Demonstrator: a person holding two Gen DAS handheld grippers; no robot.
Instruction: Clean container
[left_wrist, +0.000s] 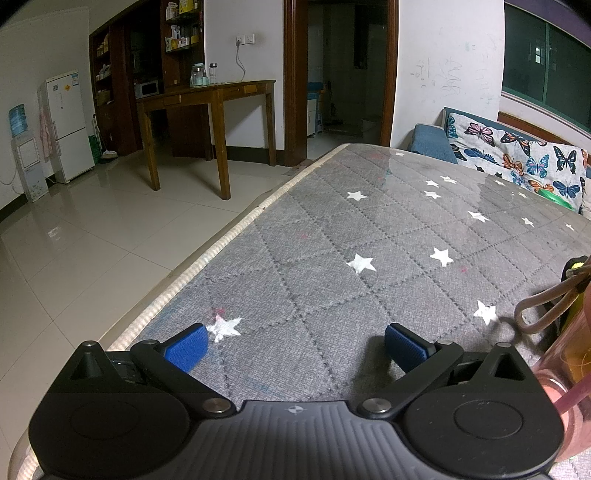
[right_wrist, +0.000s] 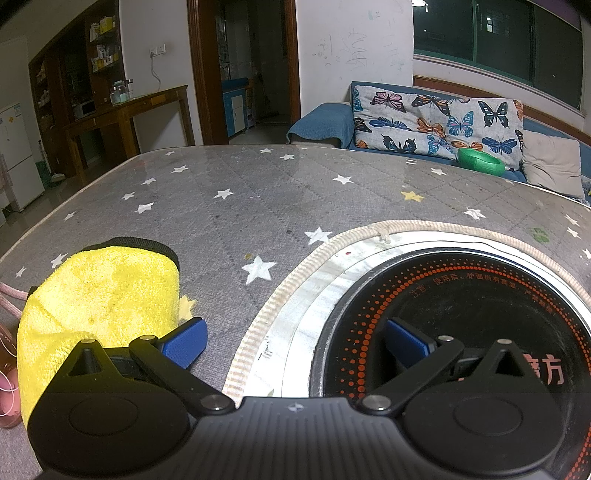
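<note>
Left claw (left_wrist: 295, 347): jaws spread wide, blue pads (left_wrist: 188, 347) empty, positioned above the desk (left_wrist: 332, 240), which carries a grey quilted star-print cover. Pink translucent container (left_wrist: 569, 369) with looped cord sits at the right frame edge, just beside the claw body.

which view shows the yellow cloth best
The right wrist view: the yellow cloth lies in full sight on the table, just left of the open right gripper. The left wrist view catches only a sliver of it at the right edge.
</note>
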